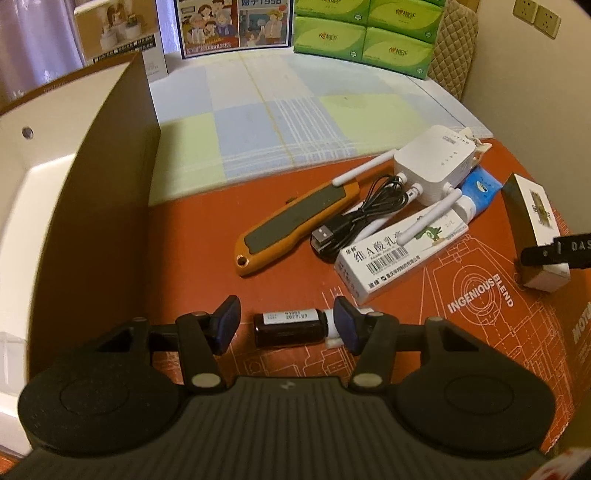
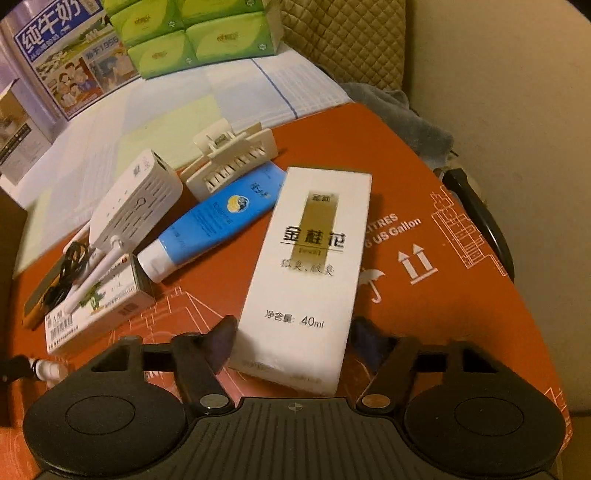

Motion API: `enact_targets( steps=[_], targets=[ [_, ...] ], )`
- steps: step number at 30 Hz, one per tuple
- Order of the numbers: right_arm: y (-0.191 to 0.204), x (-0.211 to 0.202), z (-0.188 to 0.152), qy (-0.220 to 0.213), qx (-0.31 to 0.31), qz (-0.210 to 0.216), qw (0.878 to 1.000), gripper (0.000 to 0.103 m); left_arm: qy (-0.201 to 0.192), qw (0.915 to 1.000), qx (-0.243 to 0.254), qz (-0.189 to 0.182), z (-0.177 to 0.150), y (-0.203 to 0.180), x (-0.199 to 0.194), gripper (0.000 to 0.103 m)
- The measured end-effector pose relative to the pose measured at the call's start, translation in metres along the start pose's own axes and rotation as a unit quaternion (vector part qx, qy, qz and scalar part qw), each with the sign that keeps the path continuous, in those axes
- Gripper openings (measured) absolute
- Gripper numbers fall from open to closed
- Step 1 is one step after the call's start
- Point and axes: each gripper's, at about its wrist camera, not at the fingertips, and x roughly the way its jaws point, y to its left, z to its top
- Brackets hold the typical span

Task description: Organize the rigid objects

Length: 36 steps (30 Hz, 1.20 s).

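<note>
A small dark brown bottle with a white cap lies on its side on the orange carton top. My left gripper straddles it. Its right pad is at the cap, while the left pad stands a little off the bottle's base, so it is open. My right gripper is shut on the near end of a tall white 40 ml box. In the left wrist view that box sits tilted at the far right, with a black finger across it.
An orange utility knife, a black USB cable, a white router, an ointment box, a blue tube and a white hair clip crowd the middle. A tall brown box wall stands left. Green tissue packs are behind.
</note>
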Motion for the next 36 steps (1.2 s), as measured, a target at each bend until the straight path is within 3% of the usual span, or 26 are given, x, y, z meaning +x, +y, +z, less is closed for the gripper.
enact_targets(
  steps=[6,13,16,21,26,28,33,36],
  targets=[
    [-0.023,-0.012,-0.014,0.004,-0.003,0.004,1.000,0.060,0.005,0.9991,0.001,-0.043,-0.009,-0.002,0.003,0.052],
    [-0.046,-0.027,-0.030,0.008,-0.010,-0.002,1.000,0.060,0.018,0.9951,0.030,-0.092,-0.026,-0.031,-0.006,0.052],
    [-0.049,-0.031,-0.035,0.012,-0.020,-0.002,1.000,0.060,0.014,0.9944,0.060,-0.085,-0.028,-0.046,-0.009,0.052],
    [-0.051,-0.037,-0.042,0.015,-0.035,0.004,0.999,0.060,-0.004,0.9922,0.118,-0.039,-0.022,-0.059,-0.006,0.053],
    [-0.049,-0.038,-0.043,0.012,-0.044,0.004,0.999,0.060,-0.001,0.9872,0.154,-0.040,-0.017,-0.067,0.007,0.048],
    [-0.050,-0.040,-0.043,0.010,-0.044,0.003,0.999,0.060,0.008,0.9878,0.149,-0.044,-0.017,-0.068,0.012,0.038],
    [-0.055,-0.047,-0.045,0.003,-0.045,0.003,0.999,0.060,0.024,0.9918,0.111,-0.059,-0.025,-0.067,0.007,0.026],
    [-0.058,-0.050,-0.045,-0.001,-0.045,0.007,0.999,0.060,0.035,0.9935,0.076,-0.077,-0.030,-0.067,0.005,0.025]
  ],
)
